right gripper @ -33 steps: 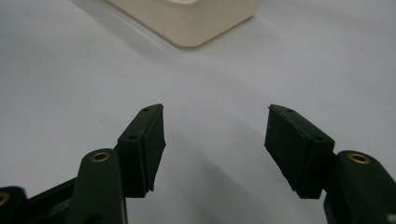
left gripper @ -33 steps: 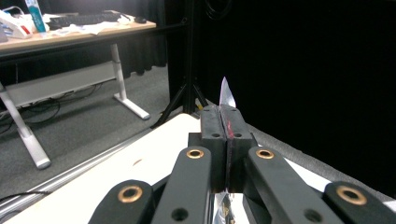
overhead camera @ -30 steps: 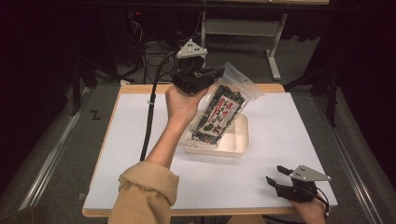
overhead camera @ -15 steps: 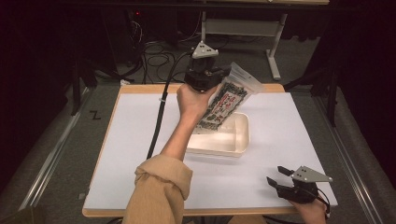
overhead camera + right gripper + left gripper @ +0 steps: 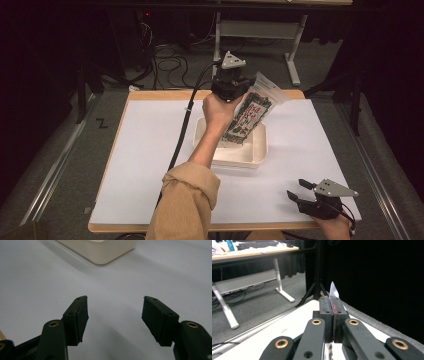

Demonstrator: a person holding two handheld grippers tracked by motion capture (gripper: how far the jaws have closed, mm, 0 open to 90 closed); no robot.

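While pinched by left tool (image 5: 239, 94): dark crinkly packet (image 5: 248, 118), tilted.

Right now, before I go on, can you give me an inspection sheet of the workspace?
Surface: white table top with a wooden rim, bare apart from the tray.
Job's things: cream tray on the table; printed packet of dark contents, held tilted above the tray.
Clutter: nothing seen.
Grippers: left gripper raised, shut on the packet's edge; right gripper low at the near right corner, open, holding nothing.
Cables: black cable trails from the left gripper across the table; loose cables on the floor.
Surroundings: grey carpet, desk frame behind, dark curtains.
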